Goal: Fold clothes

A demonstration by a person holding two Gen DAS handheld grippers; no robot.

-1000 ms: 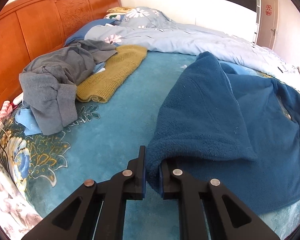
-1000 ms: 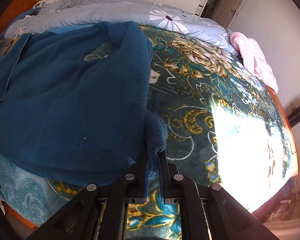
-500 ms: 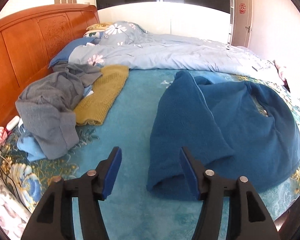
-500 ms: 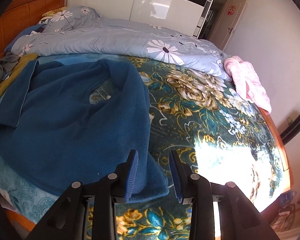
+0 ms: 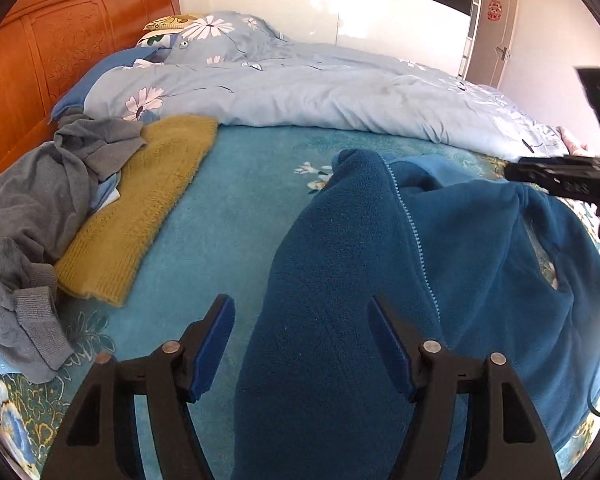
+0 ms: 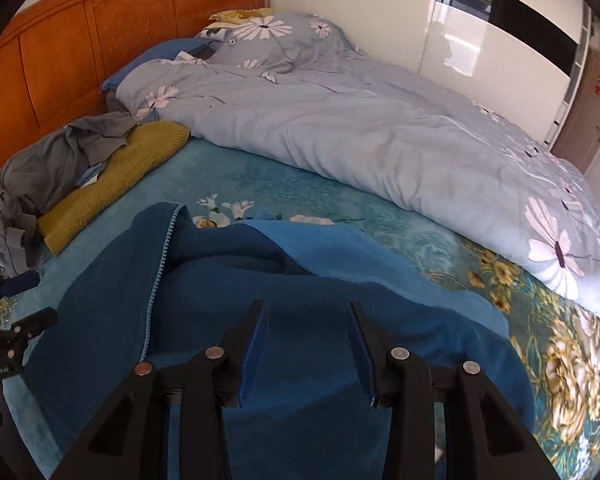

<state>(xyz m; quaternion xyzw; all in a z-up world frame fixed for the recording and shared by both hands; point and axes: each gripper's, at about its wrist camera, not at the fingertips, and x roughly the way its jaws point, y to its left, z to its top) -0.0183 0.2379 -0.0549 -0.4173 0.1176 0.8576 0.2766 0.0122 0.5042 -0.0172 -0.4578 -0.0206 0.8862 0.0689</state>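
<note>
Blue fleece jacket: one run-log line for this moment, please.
blue fleece jacket flat on bed | left gripper open, released | right gripper open, released

The fleece (image 5: 380, 280) lies spread on the bed (image 5: 228, 216), below both grippers. Left of it, well apart, a knit sweater (image 5: 140, 208) lies flat, with a heap of clothes (image 5: 40, 208) partly on its left edge, against the headboard (image 5: 40, 60). Behind all of them the duvet (image 5: 320, 92) runs across the bed, a pillow (image 6: 276, 40) at its headboard end.
</note>
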